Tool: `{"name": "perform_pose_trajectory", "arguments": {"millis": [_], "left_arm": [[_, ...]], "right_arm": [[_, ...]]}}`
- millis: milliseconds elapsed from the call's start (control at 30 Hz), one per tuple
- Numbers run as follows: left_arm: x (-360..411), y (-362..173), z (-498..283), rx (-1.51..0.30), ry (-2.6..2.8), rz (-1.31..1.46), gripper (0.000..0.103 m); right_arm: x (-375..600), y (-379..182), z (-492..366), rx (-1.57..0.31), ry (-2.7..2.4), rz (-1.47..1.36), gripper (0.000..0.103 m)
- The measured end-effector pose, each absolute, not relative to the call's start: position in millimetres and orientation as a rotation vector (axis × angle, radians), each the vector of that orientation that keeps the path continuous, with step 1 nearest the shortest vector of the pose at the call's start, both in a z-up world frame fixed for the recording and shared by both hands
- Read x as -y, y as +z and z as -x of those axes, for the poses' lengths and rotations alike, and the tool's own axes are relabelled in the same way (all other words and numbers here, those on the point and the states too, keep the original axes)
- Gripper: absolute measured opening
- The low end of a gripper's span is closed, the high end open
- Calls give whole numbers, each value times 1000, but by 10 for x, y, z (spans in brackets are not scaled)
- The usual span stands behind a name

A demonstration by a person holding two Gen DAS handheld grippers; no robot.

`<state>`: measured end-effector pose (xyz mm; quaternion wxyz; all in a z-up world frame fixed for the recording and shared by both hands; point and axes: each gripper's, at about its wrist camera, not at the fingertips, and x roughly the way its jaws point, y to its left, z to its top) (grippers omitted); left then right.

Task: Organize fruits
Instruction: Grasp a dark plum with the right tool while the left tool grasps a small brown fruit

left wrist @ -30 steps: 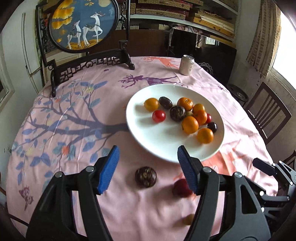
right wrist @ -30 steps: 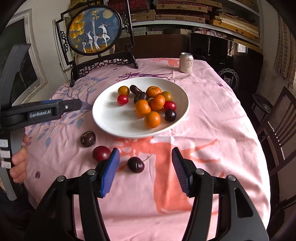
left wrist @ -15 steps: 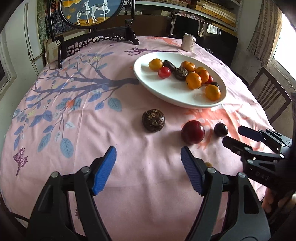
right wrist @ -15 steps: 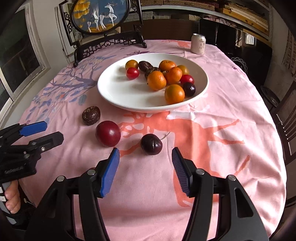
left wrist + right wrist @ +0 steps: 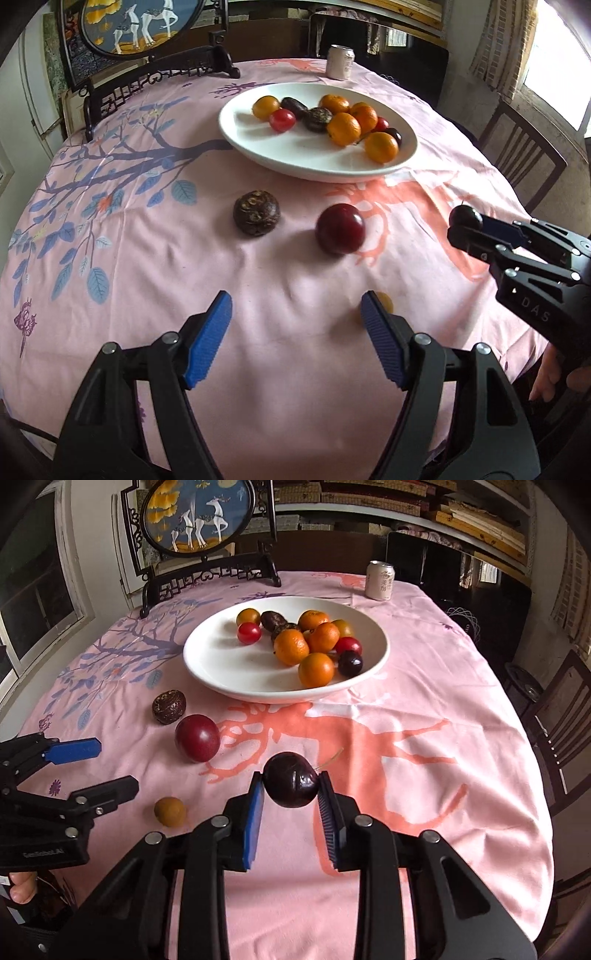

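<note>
My right gripper (image 5: 291,788) is shut on a dark cherry (image 5: 291,784), just above the pink cloth; the cherry also shows in the left wrist view (image 5: 464,217). My left gripper (image 5: 295,314) is open and empty, low over the cloth. A small yellow fruit (image 5: 384,301) lies by its right finger, also in the right wrist view (image 5: 170,811). A red plum (image 5: 340,229) and a brown wrinkled fruit (image 5: 256,212) lie ahead of it. The white plate (image 5: 221,664) holds several oranges, tomatoes and dark fruits.
A drink can (image 5: 380,580) stands behind the plate. A framed round deer picture on a dark stand (image 5: 199,517) is at the table's far left. Wooden chairs (image 5: 561,716) stand to the right of the table.
My right gripper has closed on the dark cherry, which was lying on the cloth between its open fingers. My left gripper has drawn back toward the near edge of the table.
</note>
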<state>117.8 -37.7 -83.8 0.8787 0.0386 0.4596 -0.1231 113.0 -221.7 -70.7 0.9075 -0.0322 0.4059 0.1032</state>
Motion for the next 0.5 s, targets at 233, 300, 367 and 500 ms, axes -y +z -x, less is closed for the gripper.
{"name": "perform_pose_trajectory", "arguments": {"millis": [233, 300, 367, 500], "left_arm": [[717, -994, -1166, -994, -302, -130, 70], [770, -1023, -1187, -1001, -309, -129, 62], [797, -1054, -1212, -1011, -314, -122, 37], [784, -1036, -1205, -998, -330, -101, 24]], "right_arm": [[2409, -694, -878, -823, 200, 14, 30], [2433, -707, -869, -825, 203, 4, 30], [2454, -715, -863, -826, 202, -5, 30], [2458, -708, -836, -821, 207, -16, 30]]}}
